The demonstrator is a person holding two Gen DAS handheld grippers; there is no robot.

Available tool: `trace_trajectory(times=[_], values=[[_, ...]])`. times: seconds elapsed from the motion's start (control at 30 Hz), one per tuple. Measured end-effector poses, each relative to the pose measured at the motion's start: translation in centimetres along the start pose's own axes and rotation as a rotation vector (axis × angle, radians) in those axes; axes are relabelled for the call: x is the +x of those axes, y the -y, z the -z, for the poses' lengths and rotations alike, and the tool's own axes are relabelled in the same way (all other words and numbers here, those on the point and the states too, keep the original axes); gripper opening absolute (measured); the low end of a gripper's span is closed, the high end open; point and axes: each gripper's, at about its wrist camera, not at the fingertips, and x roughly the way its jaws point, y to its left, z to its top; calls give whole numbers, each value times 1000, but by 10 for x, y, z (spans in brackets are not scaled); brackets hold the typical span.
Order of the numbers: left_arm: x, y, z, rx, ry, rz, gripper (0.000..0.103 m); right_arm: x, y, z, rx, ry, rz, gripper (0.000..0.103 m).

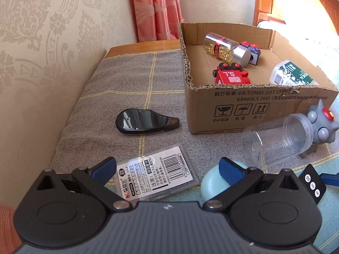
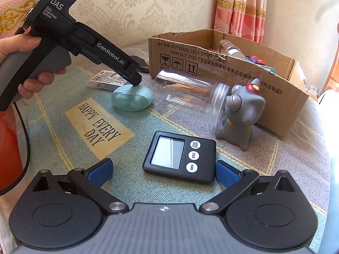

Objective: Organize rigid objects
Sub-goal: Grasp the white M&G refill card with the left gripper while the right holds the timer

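On the checked cloth (image 2: 63, 127), the black timer (image 2: 180, 156) lies between the wide-open, empty right tongs (image 2: 164, 169)

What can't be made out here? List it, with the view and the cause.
- Timer: left wrist view, cut off behind the gripper's linkage.
- Teal case: left wrist view, half hidden by the left gripper finger.
- Box contents: right wrist view, hidden by the near wall.

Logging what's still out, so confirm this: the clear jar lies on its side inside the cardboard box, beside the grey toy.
One part is wrong: the clear jar lies on its side outside the cardboard box, on the cloth in front of it, beside the grey toy. The right wrist view shows this.
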Motion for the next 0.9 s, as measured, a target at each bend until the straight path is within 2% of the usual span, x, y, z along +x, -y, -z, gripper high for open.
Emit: trace_trajectory(times=[0.23,0.33,0.43,0.77,0.9], values=[[-5,17,0,27,25,69,102,-1,0,1,1,6,1,103],[-2,26,4,59,24,72,103,-1,0,1,-1,6,0,103],[0,25,7,49,22,85,103,-1,0,1,-2,5,-2,103],[-11,0,20,-2,46,20,103,-2,0,2,0,13,0,103],[-16,-3,26,-11,43,48,103,-2,0,3,-1,17,0,103]])
